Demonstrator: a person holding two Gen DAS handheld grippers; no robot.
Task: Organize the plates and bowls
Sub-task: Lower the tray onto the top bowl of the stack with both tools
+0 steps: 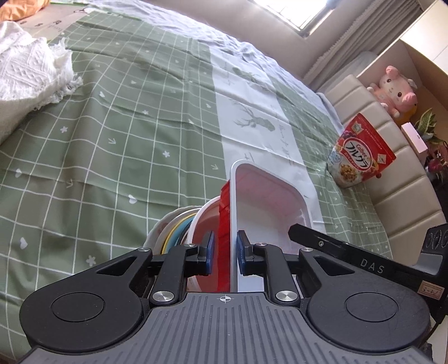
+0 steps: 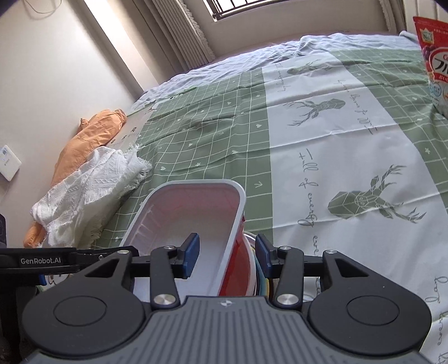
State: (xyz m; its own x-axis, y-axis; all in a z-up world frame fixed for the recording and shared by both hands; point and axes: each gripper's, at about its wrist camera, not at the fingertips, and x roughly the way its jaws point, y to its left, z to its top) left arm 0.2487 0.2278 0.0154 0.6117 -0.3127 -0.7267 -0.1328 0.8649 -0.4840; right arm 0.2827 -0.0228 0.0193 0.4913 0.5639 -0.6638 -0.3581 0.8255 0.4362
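We are in a home bedroom. We see a bed spread with a green checked, deer-printed sheet, a padded headboard, a pink plush toy on the shelf behind it, a curtained window, a white knitted blanket and a cereal bag on the bed.

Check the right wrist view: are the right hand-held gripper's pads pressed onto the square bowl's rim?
No. The right hand-held gripper straddles the square bowl with gaps at both pads.
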